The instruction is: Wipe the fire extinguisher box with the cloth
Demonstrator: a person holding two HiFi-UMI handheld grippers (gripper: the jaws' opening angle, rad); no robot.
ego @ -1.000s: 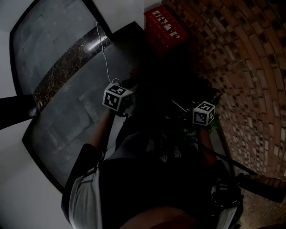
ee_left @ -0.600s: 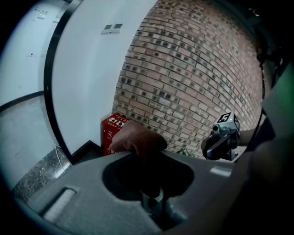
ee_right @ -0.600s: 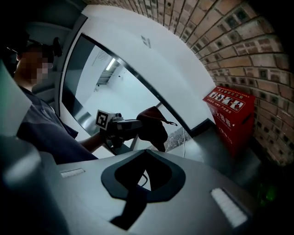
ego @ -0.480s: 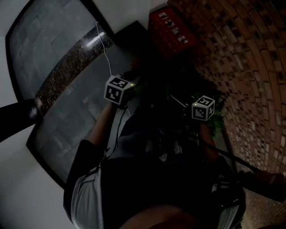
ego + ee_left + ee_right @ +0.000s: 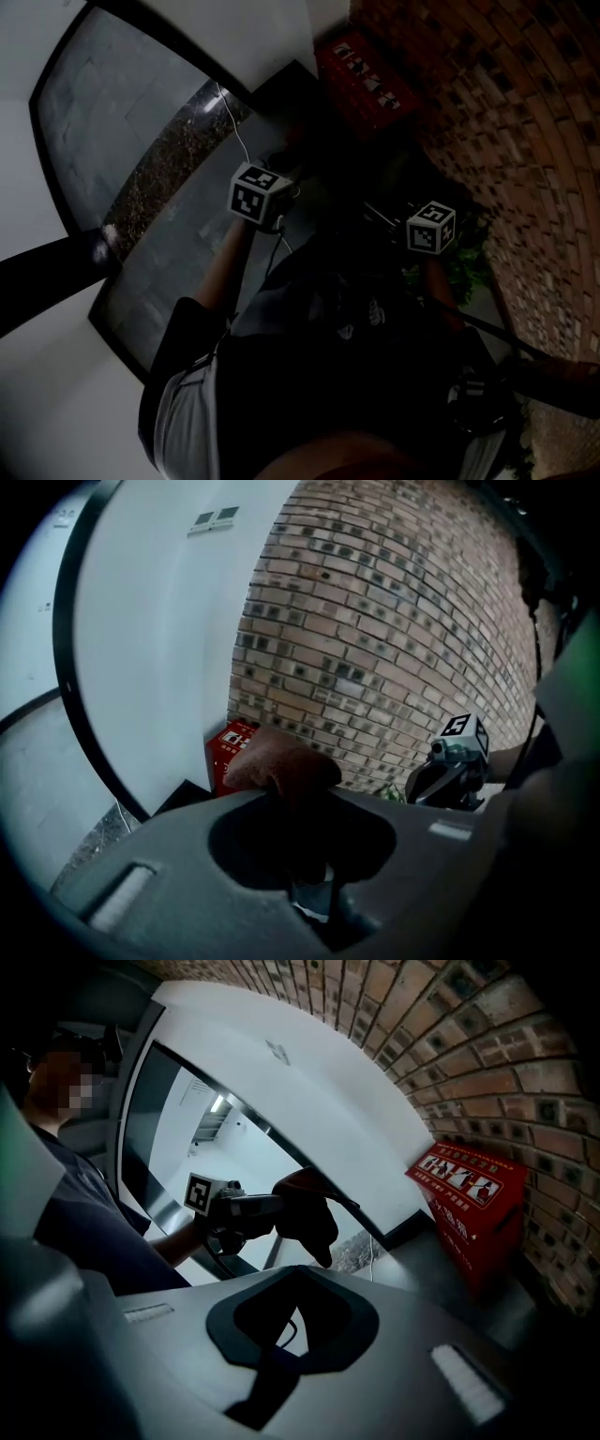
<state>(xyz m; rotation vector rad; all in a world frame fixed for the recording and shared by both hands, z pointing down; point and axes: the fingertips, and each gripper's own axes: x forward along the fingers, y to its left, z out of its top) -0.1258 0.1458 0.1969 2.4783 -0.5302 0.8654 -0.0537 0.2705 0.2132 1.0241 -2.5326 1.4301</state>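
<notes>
Two grippers: held apart, neither touching the box.
Left gripper: clenched on a bunched brown cloth.
Right gripper: jaws pressed together, nothing between them.
Box: red, stood on the floor against the brick wall, beside the white wall; its inside was not seen.
Cloth: in the air, clear of the box.
</notes>
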